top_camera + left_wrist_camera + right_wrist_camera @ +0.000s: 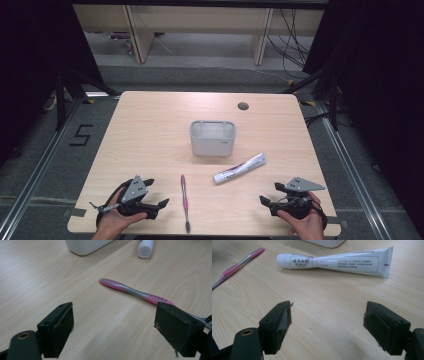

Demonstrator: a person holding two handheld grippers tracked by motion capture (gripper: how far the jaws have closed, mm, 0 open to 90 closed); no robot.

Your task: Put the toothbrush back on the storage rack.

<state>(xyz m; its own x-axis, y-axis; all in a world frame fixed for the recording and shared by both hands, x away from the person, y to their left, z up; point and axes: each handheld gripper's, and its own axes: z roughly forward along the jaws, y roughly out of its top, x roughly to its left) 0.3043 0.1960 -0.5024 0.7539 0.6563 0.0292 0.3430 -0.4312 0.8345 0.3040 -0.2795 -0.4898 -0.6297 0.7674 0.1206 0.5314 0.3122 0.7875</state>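
Both tools sit at the near edge of the pale wooden desk [150, 130], and nothing has been picked up, so the work looks to be at its very start: the approach to the first grasp.

The left hand-held gripper [159, 206] rests low over the desk with its jaws spread wide and nothing between them, its pads clear of everything. Just beside it, toward the white organiser box, lies the pink and grey plastic toothbrush [184, 200], flat on the desk, its brush end at the near edge and its handle tip pointing at the box. In the left gripper view the toothbrush [130, 290] runs slantwise past the right-hand jaw, close but untouched.

The right hand-held gripper [263, 202] is likewise wide open and empty, aimed at bare wood. Beyond it, between this gripper and the box, the white squeezed toothpaste tube with printed label [240, 168] lies on its side; the right gripper view shows the tube [332, 263] square across the jaws' line, cap to the left.

Farthest off, the white rectangular plastic organiser box [212, 138] stands upright mid-desk, open at the top.

The next move probably calls for either gripper to advance, straddle its item and close on a slim, flat-lying body.
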